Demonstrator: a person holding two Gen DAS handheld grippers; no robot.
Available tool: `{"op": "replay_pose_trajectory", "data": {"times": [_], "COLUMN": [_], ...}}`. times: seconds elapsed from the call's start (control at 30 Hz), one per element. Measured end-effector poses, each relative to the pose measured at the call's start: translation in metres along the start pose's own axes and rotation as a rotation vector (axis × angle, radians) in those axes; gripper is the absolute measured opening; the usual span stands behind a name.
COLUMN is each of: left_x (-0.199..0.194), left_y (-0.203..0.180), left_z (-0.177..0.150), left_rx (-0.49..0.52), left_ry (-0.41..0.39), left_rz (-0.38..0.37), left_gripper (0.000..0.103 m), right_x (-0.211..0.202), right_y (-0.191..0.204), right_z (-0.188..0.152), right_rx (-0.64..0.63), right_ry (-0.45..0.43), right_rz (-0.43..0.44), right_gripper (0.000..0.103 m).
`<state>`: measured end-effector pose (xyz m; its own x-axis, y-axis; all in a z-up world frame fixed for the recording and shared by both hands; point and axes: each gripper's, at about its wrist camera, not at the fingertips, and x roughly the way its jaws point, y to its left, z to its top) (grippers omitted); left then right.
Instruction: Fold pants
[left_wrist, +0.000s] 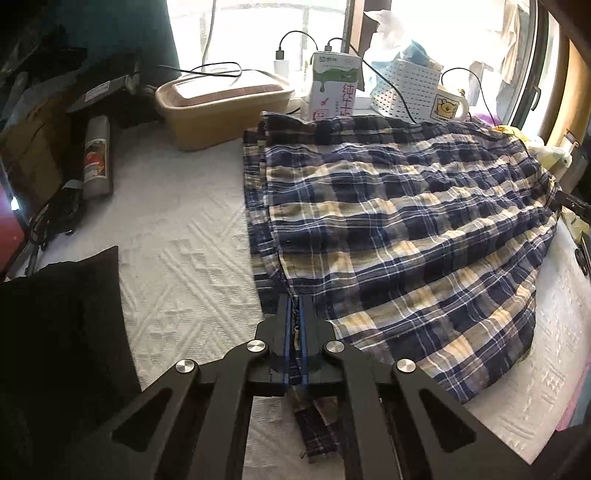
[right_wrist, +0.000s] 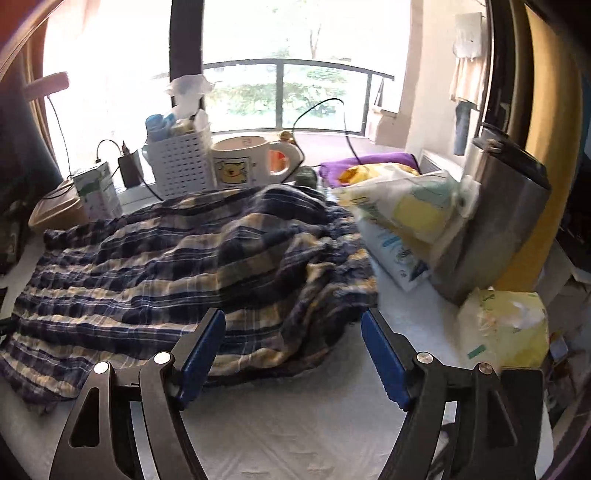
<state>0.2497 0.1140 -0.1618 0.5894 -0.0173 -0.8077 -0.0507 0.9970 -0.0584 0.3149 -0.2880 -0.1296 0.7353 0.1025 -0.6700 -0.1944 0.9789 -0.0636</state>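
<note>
The pants (left_wrist: 399, 229) are lying folded over on the white table (left_wrist: 192, 266), just in front of the mug (right_wrist: 242, 162) and basket (right_wrist: 181, 162). The left gripper (left_wrist: 295, 314) is pinching a plaid edge nearest the camera, jaws together on the cloth. The right gripper (right_wrist: 291, 332) is hovering apart at the opposite end, gripping nothing. A fold looks under way; next, the right likely needs to close on its nearest edge.
</note>
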Motion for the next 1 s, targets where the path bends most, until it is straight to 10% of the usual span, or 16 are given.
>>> {"op": "replay_pose_trajectory", "data": {"times": [0.2,0.33,0.73,0.8,0.9,1.0], "left_x": [-0.011,-0.026,0.073,0.082,0.094,0.099], "left_y": [0.013,0.013,-0.005,-0.007,-0.012,-0.011], "left_z": [0.011,0.043,0.138,0.138,0.137,0.136], "left_rx": [-0.044,0.013,0.082,0.089,0.121,0.134], "left_ry": [0.044,-0.044,-0.072,-0.069,-0.053,-0.075], "left_rz": [-0.061,-0.033,-0.029,-0.033,-0.022,0.054], "left_gripper": [0.009,0.052,0.053,0.051,0.007,0.002], "right_x": [0.011,0.015,0.033,0.037,0.045,0.053], "right_y": [0.007,0.002,0.008,0.006,0.006,0.011], "right_z": [0.001,0.006,0.022,0.024,0.028,0.032], "right_rx": [-0.031,-0.017,-0.03,-0.027,-0.034,-0.05], "right_ry": [0.021,0.014,0.012,0.019,0.028,0.033], "right_rz": [0.0,-0.007,0.008,0.007,0.013,0.023], "right_gripper": [0.078,0.078,0.078,0.078,0.078,0.078]}}
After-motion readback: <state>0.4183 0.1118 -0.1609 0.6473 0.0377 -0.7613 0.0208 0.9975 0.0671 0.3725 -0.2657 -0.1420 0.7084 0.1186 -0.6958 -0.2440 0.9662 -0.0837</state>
